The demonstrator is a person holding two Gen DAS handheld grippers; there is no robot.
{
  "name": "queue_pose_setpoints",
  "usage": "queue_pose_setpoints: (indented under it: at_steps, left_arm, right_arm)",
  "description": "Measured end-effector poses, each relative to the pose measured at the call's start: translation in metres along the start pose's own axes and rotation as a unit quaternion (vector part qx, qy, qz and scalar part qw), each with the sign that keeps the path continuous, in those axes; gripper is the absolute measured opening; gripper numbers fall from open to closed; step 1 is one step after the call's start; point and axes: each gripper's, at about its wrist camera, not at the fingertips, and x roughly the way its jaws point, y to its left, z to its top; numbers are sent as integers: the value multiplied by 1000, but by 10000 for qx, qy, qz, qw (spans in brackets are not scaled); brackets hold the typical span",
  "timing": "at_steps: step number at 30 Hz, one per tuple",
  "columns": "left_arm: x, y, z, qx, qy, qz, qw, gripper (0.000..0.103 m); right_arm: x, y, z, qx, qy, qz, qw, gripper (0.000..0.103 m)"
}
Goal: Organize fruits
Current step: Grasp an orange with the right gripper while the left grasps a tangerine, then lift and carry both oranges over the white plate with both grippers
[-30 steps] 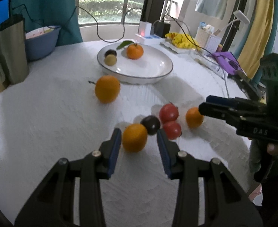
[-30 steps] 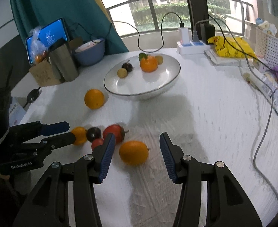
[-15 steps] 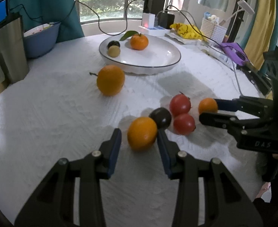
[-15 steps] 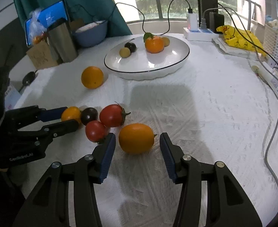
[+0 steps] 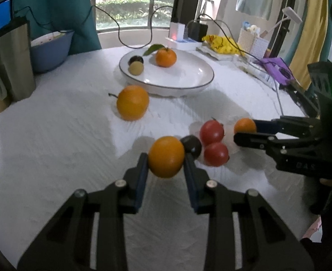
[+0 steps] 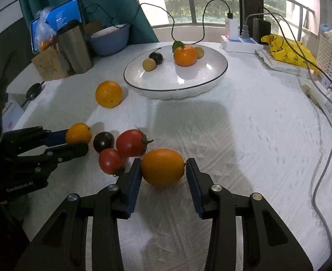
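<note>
Your white plate (image 6: 213, 80) with the dark rim sits toward the far side of the table (image 6: 244, 135). In it lie a leafy mandarin (image 6: 185, 55), a dark round fruit (image 6: 156, 57) and two small yellowish fruits (image 6: 149, 64), one of them tucked behind the mandarin. Behind the plate to the left stand a blue bowl (image 6: 110, 39), whose contents you cannot make out from here, and a steel tumbler (image 6: 75, 47).

A large orange (image 6: 108, 94) lies alone on the table, near the plate's left edge. Closer to you the loose fruit is bunched: two red tomatoes (image 6: 130, 142) touching each other, and a dark plum-like fruit (image 6: 103, 141) just beside them.

Your left gripper (image 5: 166, 167) is closing on a round orange fruit (image 5: 166, 156), and its pads (image 5: 143, 169) already press both sides; the dark fruit sits right against the outer side of one finger. Your right gripper (image 6: 163, 176) is closing on an oval orange fruit (image 6: 162, 167), with both pads against its ends; the nearer tomato (image 6: 111, 160) crowds its left finger.

A white charging cable (image 6: 326, 153) trails along the table's right edge, and a power strip (image 6: 240, 44) lies behind the plate.
</note>
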Motion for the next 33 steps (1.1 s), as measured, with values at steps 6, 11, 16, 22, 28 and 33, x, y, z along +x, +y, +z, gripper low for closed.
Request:
queue_pose_setpoints:
  at_steps: [6, 11, 16, 22, 28, 33]
  left_arm:
    - [-6, 4, 10, -24, -122, 27, 9999, 33]
    - [-8, 8, 22, 17, -212, 31, 9998, 33]
    - [-9, 13, 38, 17, -334, 57, 9994, 33]
    - [-4, 16, 53, 65, -413, 60, 9991, 33]
    - [4, 19, 67, 74, -413, 65, 9991, 33]
    - [12, 25, 78, 15, -410, 75, 9991, 33]
  right_arm:
    - [-6, -6, 10, 39, -115, -27, 9999, 42]
    - [-9, -11, 22, 29, -214, -77, 9997, 42]
    - [-11, -16, 35, 17, -316, -100, 9994, 42]
    - [-8, -21, 49, -12, -375, -114, 9992, 42]
    - [-2, -25, 60, -79, -391, -130, 9991, 42]
    - [1, -30, 73, -166, -427, -179, 9988, 42]
